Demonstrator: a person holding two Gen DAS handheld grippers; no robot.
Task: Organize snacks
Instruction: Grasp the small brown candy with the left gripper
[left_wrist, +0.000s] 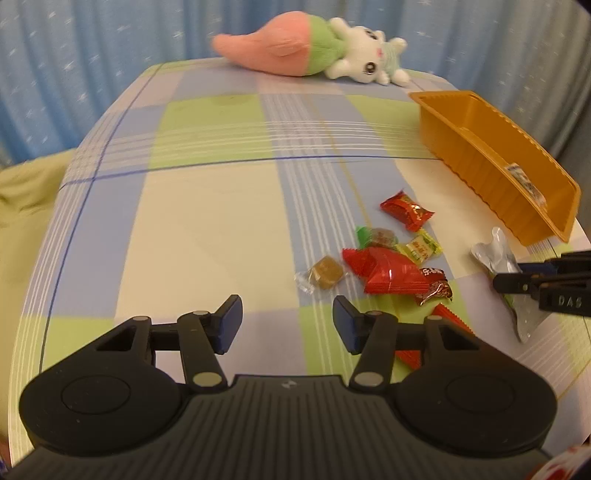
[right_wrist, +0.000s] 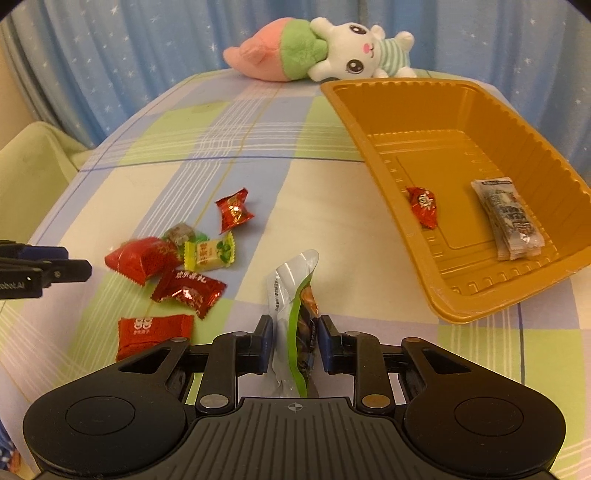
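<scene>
The snack sachet (right_wrist: 295, 317), silver on one face and green-edged on the other, stands on edge between the pads of the right gripper (right_wrist: 295, 341), which has closed on its lower half; the sachet's upper end curls free above the fingers, over the checked tablecloth (right_wrist: 332, 221). It looks light and limp, a crinkly foil pouch that will flop and could slip from a shallow pinch, so a hold across the flat middle, not the sealed end, seems the safer choice. The left gripper (left_wrist: 288, 325) hovers half open with nothing between its blue pads, just short of the loose pile. In that pile lie a clear-wrapped brown candy (left_wrist: 325, 275), a large red packet (left_wrist: 384, 273), a small yellow sweet (left_wrist: 423, 251) and, a little farther off, a red wrapped candy (left_wrist: 406, 212). All of them look small, light and slick in their wrappers; the twisted or crimped ends would likely give the fingers the best purchase. Beyond, on the right, the orange plastic tray (right_wrist: 369, 122) already holds a small red candy (right_wrist: 424, 206) and a grey-white stick packet (right_wrist: 506, 218), well apart from each other. At the far edge a plush rabbit (right_wrist: 332, 51) lies on its side.
</scene>
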